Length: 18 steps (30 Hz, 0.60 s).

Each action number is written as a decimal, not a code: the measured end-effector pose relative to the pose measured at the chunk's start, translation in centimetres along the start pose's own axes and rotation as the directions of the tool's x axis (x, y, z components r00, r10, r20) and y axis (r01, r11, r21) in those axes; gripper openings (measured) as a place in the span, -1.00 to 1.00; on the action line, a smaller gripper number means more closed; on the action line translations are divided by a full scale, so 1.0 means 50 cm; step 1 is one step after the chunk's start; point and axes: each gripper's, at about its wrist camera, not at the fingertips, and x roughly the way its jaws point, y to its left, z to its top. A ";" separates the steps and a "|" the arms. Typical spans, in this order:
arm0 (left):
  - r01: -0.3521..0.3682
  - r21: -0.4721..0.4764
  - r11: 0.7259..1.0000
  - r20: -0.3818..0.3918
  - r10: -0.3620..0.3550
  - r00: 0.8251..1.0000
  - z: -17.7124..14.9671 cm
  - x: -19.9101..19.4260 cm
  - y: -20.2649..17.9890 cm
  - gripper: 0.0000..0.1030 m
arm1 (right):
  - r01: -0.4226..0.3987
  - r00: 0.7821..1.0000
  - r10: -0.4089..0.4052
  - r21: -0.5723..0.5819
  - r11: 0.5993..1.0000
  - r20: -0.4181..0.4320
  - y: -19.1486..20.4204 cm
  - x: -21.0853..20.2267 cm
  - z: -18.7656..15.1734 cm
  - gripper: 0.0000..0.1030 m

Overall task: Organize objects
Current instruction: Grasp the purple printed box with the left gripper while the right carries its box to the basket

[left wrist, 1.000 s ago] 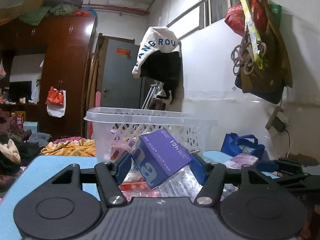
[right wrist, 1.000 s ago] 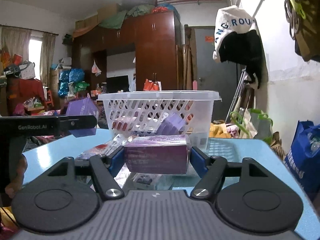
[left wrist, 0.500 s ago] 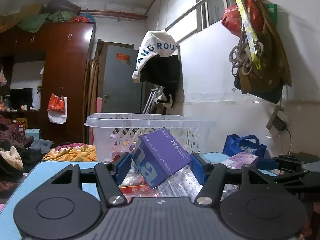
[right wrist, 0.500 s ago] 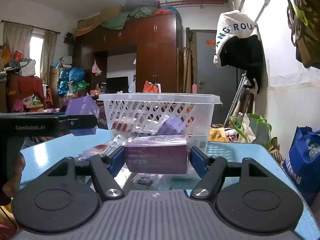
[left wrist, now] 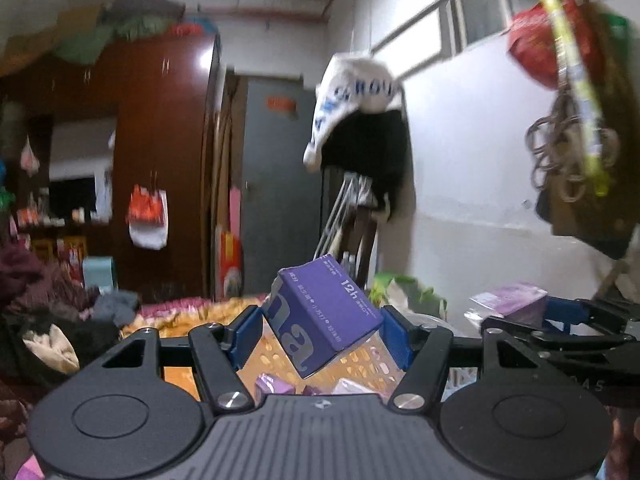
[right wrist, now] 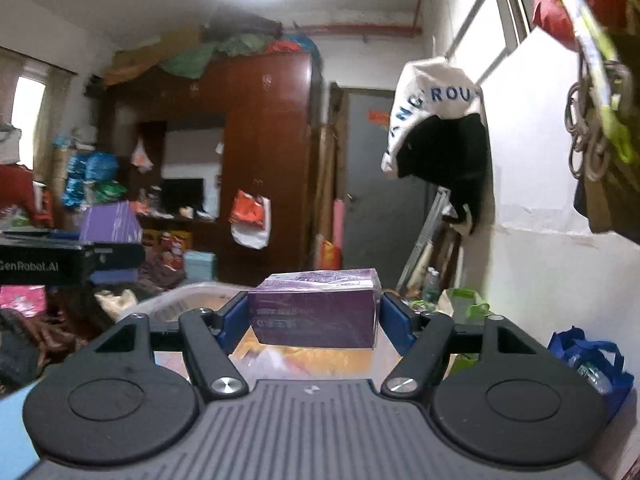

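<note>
My left gripper (left wrist: 320, 330) is shut on a tilted blue-purple box (left wrist: 324, 308) marked "12h", held up in the air. Under it lies the white lattice basket (left wrist: 362, 364) with small purple packs (left wrist: 272, 384) inside. My right gripper (right wrist: 314, 320) is shut on a flat purple wrapped pack (right wrist: 316, 314), level, above the basket's rim (right wrist: 176, 298). Each gripper shows in the other's view. The right gripper's pack (left wrist: 510, 300) is at the right edge, and the left gripper's box (right wrist: 110, 222) at the left.
A blue bag (right wrist: 586, 356) sits on the floor by the right wall. A white and black cap (right wrist: 436, 132) and bags hang on that wall. A dark wardrobe (right wrist: 264, 160) and heaps of clothes (left wrist: 52, 320) fill the far side. The blue table's corner (right wrist: 12, 420) shows low left.
Both grippers have risen with their boxes still held. The basket, earlier straight ahead at finger height, now lies below the fingers, and the table top has nearly dropped out of view.
</note>
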 end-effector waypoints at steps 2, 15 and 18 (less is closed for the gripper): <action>-0.022 -0.013 1.000 -0.047 0.021 0.999 0.012 0.053 0.003 0.31 | -0.017 0.999 0.018 0.029 0.999 -0.036 -0.007 0.048 0.017 0.39; -0.020 -0.071 0.997 -0.067 0.015 0.998 -0.063 0.068 0.029 0.76 | 0.029 0.996 -0.028 0.005 1.000 -0.090 -0.011 0.062 -0.027 1.00; 0.034 -0.040 0.999 -0.059 -0.036 0.998 -0.138 -0.027 0.018 0.82 | 0.001 0.995 0.003 0.047 0.999 -0.097 -0.014 -0.006 -0.072 1.00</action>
